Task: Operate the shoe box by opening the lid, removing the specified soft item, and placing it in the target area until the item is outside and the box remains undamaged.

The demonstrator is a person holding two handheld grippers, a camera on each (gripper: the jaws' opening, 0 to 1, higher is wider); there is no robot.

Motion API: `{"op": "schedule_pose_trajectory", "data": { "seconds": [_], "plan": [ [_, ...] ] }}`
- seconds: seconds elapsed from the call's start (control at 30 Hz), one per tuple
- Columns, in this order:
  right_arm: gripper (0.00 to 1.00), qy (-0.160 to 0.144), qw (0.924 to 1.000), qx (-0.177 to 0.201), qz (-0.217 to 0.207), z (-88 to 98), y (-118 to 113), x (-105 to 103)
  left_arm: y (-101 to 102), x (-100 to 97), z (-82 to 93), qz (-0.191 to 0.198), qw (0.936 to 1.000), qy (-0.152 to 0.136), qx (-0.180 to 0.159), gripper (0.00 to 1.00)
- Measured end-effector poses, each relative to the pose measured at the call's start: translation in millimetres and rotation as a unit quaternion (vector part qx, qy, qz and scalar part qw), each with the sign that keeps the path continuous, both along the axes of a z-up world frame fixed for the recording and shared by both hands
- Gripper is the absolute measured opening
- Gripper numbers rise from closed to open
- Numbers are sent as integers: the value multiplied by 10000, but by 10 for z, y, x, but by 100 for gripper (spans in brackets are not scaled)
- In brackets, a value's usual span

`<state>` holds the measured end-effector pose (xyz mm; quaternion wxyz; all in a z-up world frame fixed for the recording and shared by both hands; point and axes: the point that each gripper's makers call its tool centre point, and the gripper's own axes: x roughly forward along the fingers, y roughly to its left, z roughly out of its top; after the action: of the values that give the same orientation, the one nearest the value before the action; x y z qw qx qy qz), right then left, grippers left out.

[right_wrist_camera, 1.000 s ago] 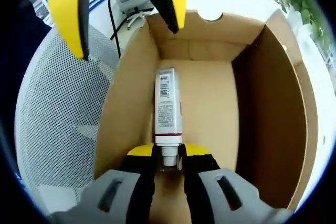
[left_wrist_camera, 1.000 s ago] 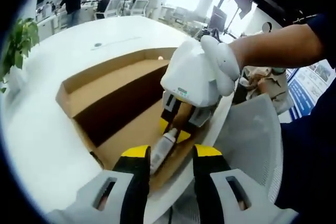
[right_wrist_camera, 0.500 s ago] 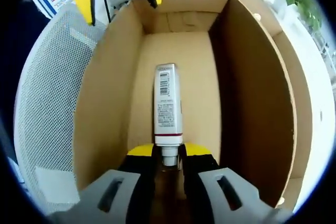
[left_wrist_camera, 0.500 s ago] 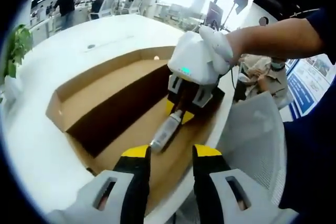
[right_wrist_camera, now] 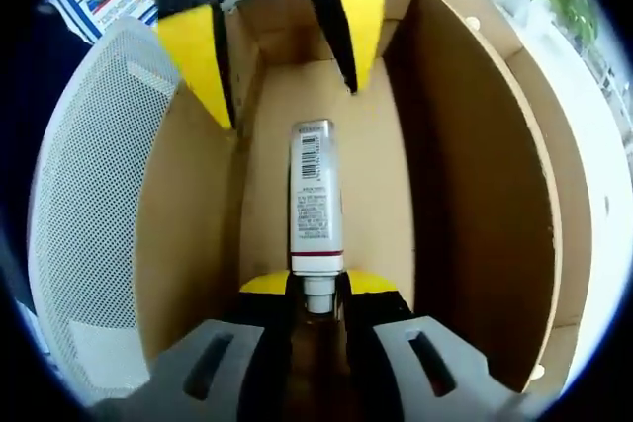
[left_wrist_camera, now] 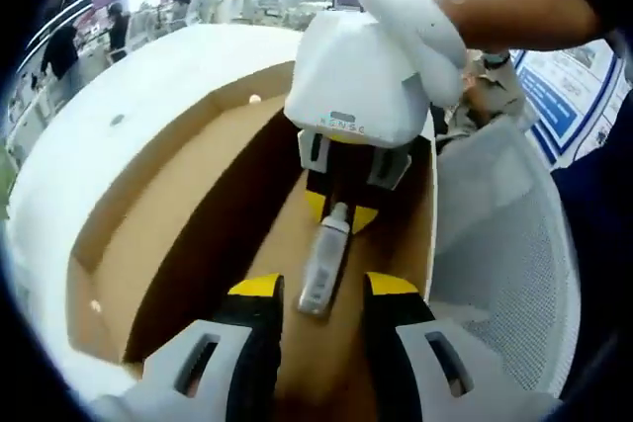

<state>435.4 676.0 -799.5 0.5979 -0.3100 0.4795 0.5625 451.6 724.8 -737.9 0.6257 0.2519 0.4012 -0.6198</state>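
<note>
Cardboard box (left_wrist_camera: 198,234) on white table (left_wrist_camera: 69,155)

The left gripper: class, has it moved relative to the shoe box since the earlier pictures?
Yes. The left gripper has advanced over the shoe box, toward the tube.

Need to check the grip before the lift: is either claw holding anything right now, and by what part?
The right claw grips the white tube by its cap end. The left claw is open, holding nothing.

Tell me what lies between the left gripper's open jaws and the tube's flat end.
Nothing: in the right gripper view, bare cardboard floor of the box separates the left gripper from the tube, which the right gripper holds by its cap.
</note>
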Motion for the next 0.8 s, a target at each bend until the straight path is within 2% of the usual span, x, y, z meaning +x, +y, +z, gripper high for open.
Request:
{"op": "schedule_pose_trajectory", "data": {
  "seconds": [0.07, 0.13, 0.37, 0.43, 0.53, 0.6, 0.7, 0.73, 0.77, 0.8],
  "plan": [
    [17, -3, 10000, 3, 3, 0, 0, 0, -70, -21, -47, -194, 9998, -48, -3, 30],
    [17, 7, 10000, 13, -9, 2, -3, 2, -107, -42, -110, -253, 9997, 40, 11, 30],
    [17, 1, 10000, 46, -13, 7, -3, 13, -174, -63, -288, -804, 9963, -205, 217, 28],
    [17, 12, 10000, 58, -24, 8, -1, 15, -164, -58, -374, -979, 9939, -331, 391, 28],
    [17, 18, 10000, 72, -30, 9, 5, 18, -214, -53, -453, -1000, 9936, -342, 407, 27],
    [17, 18, 9999, 88, -46, 9, 8, 19, -177, -7, -522, -1166, 9893, -579, 663, 26],
    [17, 17, 9999, 125, -68, 10, 10, 24, -212, -64, -596, -1254, 9886, -514, 658, 25],
    [17, 1, 9998, 202, -37, 23, 35, 30, -225, -51, -601, -1293, 9884, -566, 563, 24],
    [17, 29, 9997, 205, -129, 36, 44, 49, -221, 38, -606, -1276, 9868, -804, 596, 20],
    [17, 70, 9996, 180, -189, 44, 29, 41, -217, 12, -626, -1291, 9878, -624, 608, 20]
  ]
}}
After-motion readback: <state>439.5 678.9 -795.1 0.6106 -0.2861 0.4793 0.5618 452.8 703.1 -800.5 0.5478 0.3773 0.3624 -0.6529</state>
